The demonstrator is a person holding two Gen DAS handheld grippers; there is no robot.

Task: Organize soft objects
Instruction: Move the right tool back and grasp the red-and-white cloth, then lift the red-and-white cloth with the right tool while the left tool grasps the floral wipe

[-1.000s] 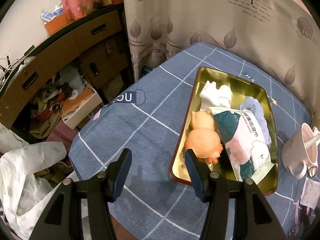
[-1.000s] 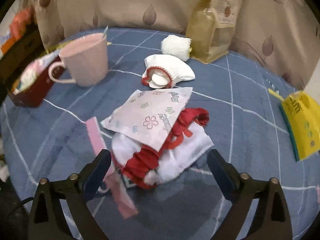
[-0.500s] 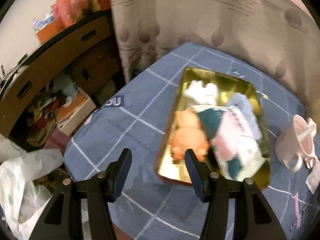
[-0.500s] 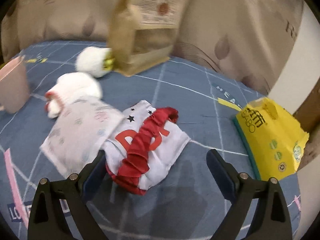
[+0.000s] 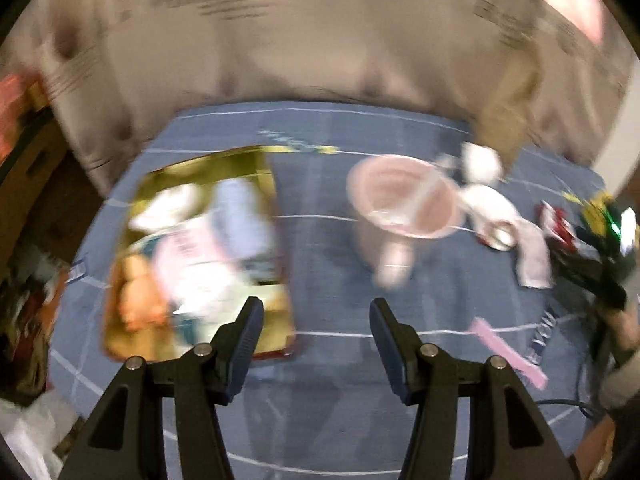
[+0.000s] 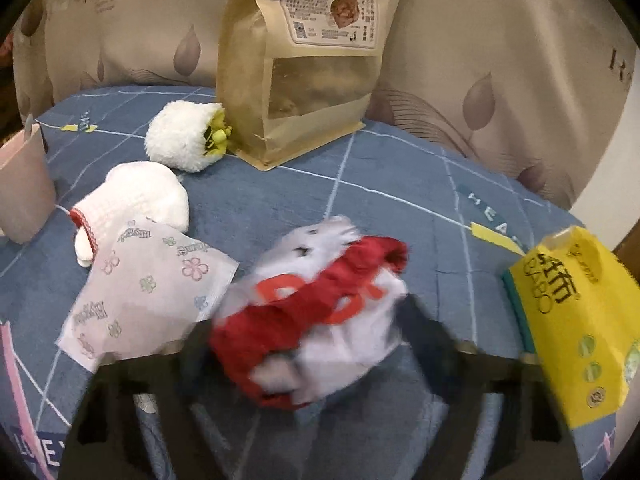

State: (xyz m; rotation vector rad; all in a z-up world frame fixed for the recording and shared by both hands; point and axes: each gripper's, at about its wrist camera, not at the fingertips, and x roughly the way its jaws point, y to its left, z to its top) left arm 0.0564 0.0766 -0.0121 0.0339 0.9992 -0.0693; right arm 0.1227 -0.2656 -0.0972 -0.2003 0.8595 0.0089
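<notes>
Red-and-white cloth (image 6: 316, 316) is sitting bunched right between the blurred arms of the right gripper (image 6: 316, 364), which are closing in around it from below; the blur is hiding the fingertips, so I cannot tell whether they are already pinching the fabric or only straddling it. That low, centred approach is probably aiming for the thick red gathered band, the firmest part of a floppy thing. Just to its left, a flowered tissue pack (image 6: 144, 292) is lying half over a white sock (image 6: 136, 200), with a fluffy white sock (image 6: 180, 140) farther ahead beside the kraft bag (image 6: 304, 60).

Meanwhile the left gripper (image 5: 316, 324) is hovering wide apart and carrying nothing, with the gold tray (image 5: 248, 156) ahead to its left, already holding several soft items, likely the cloth's destination. A pink mug (image 5: 404, 200) is standing ahead to its right.
</notes>
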